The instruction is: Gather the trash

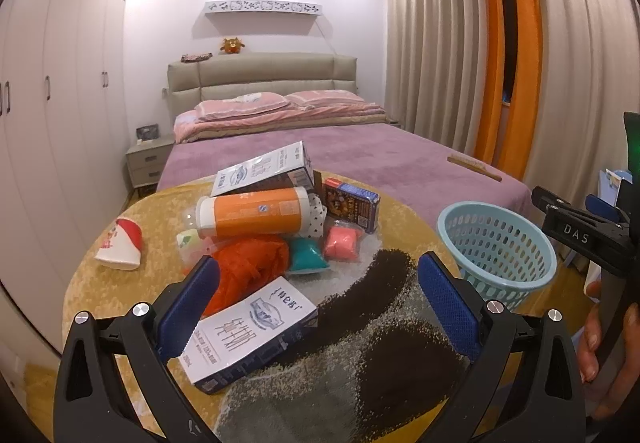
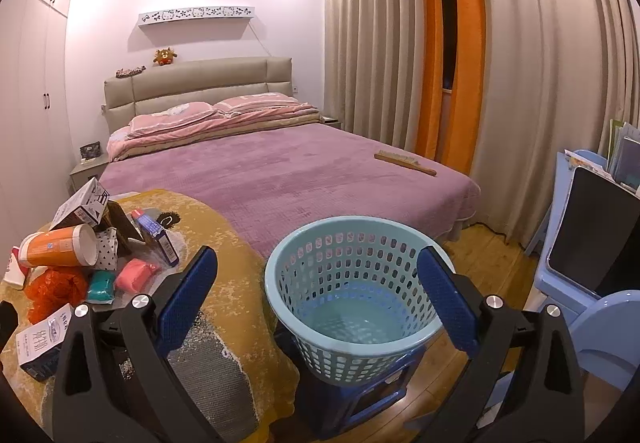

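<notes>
A heap of trash lies on a round table with a yellow cloth [image 1: 160, 211]: an orange canister [image 1: 254, 213], a white box [image 1: 250, 327] at the front, a second white box [image 1: 264, 169] behind, a red mesh bag [image 1: 250, 263], teal [image 1: 308, 255] and pink [image 1: 342, 241] packets, a dark carton [image 1: 352, 205] and a red-white paper cup [image 1: 122, 243]. My left gripper [image 1: 316, 303] hovers open over the front box, holding nothing. My right gripper [image 2: 318, 299] stands open above the light blue basket [image 2: 352, 295], which has nothing in it. The heap [image 2: 80, 255] shows left in the right wrist view.
The basket [image 1: 496, 247] stands on a blue stool [image 2: 360, 399] right of the table. Behind is a bed with a purple cover [image 2: 280, 175] and a brush [image 2: 404, 161] on it. Blue chairs [image 2: 600, 307] stand at right, wardrobes [image 1: 52, 103] at left, and a person's hand [image 1: 604, 343] shows at right.
</notes>
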